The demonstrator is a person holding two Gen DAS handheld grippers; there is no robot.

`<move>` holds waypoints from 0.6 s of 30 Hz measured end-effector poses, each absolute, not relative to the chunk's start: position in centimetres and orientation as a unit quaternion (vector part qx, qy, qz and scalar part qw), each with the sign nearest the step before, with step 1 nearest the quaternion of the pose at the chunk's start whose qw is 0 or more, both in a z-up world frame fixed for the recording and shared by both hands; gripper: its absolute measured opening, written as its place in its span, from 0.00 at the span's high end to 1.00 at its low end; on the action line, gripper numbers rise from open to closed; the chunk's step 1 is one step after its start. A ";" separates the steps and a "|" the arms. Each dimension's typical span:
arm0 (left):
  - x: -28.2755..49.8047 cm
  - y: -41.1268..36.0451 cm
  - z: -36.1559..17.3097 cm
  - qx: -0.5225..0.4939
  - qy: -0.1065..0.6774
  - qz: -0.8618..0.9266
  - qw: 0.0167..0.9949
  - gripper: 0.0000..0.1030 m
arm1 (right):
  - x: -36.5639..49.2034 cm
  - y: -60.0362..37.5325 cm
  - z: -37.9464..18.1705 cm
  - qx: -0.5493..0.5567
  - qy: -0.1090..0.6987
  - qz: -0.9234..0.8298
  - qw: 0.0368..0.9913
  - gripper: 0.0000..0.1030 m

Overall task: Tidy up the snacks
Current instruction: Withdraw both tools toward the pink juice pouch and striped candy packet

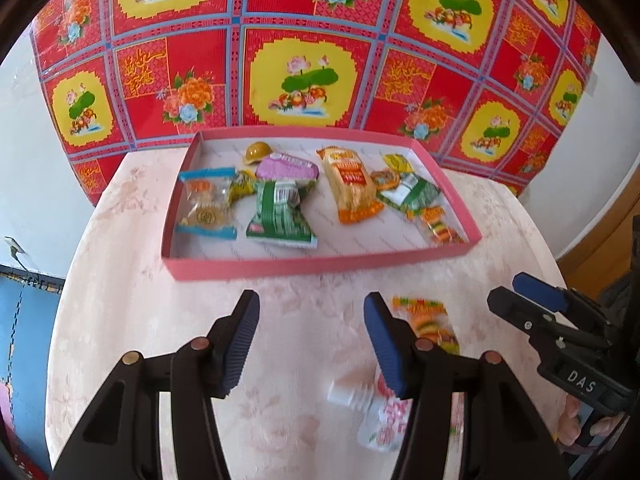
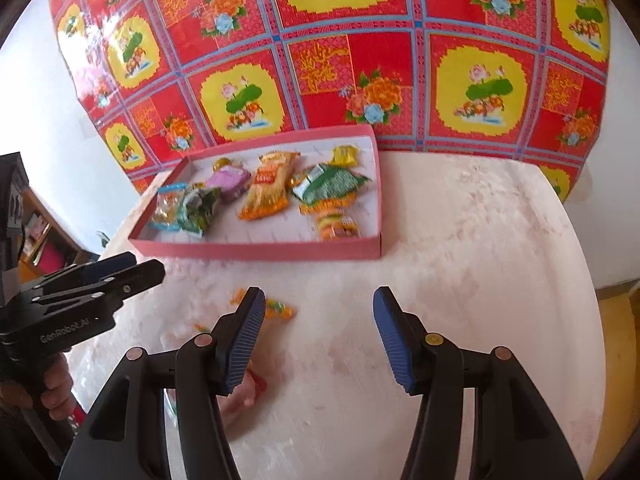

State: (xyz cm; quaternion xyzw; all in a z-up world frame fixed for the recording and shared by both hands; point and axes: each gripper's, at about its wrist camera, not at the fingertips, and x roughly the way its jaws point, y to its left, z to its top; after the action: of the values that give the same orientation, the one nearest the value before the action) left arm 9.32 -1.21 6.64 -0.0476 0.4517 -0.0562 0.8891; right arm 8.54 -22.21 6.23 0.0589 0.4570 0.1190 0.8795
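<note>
Where the pale marbled table (image 1: 120,320) meets the red, flower-printed cloth (image 1: 320,40) on the wall, one shallow pink cardboard tray (image 1: 280,268) lies flat, holding the sorted snacks: one clear blue-edged packet (image 1: 208,208), one green-and-white packet (image 1: 280,216) overlapping one purple packet (image 1: 286,168), one small round yellow item (image 1: 258,152) behind them, one long orange wafer pack (image 1: 352,184), one green packet (image 1: 412,192) at the right end, and one small gummy-burger packet (image 1: 440,228) by the near right corner. Outside the tray, two items lie loose on the table: one gummy-burger packet (image 1: 428,320) and, nearer, one blurred white-and-pink pouch with a cap (image 1: 372,412), both partly hidden by a finger. Left claw (image 1: 312,340): spread wide, holding nothing. Right claw (image 2: 320,336): spread wide, likewise holding nothing, above bare table.
</note>
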 end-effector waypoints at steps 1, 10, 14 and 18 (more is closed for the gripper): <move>8.9 -1.2 6.7 -0.047 0.452 -0.058 0.889 0.44 | 8.1 -22.3 6.1 0.056 0.459 0.118 0.879 0.44; 6.1 -1.6 6.0 -0.052 0.463 -0.071 0.882 0.44 | 5.7 -22.2 4.8 0.044 0.476 0.116 0.871 0.44; 4.9 -1.9 5.5 -0.056 0.465 -0.083 0.879 0.44 | 4.6 -21.6 4.2 0.032 0.482 0.122 0.867 0.44; 3.8 -2.0 5.4 -0.063 0.470 -0.091 0.875 0.44 | 3.7 -20.6 3.7 0.017 0.486 0.139 0.863 0.44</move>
State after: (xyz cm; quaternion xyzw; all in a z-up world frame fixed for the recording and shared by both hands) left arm 3.81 -2.03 5.36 -0.0634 0.4704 -0.0912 0.8754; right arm 3.72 -20.63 3.75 0.0166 0.4857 0.1388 0.8629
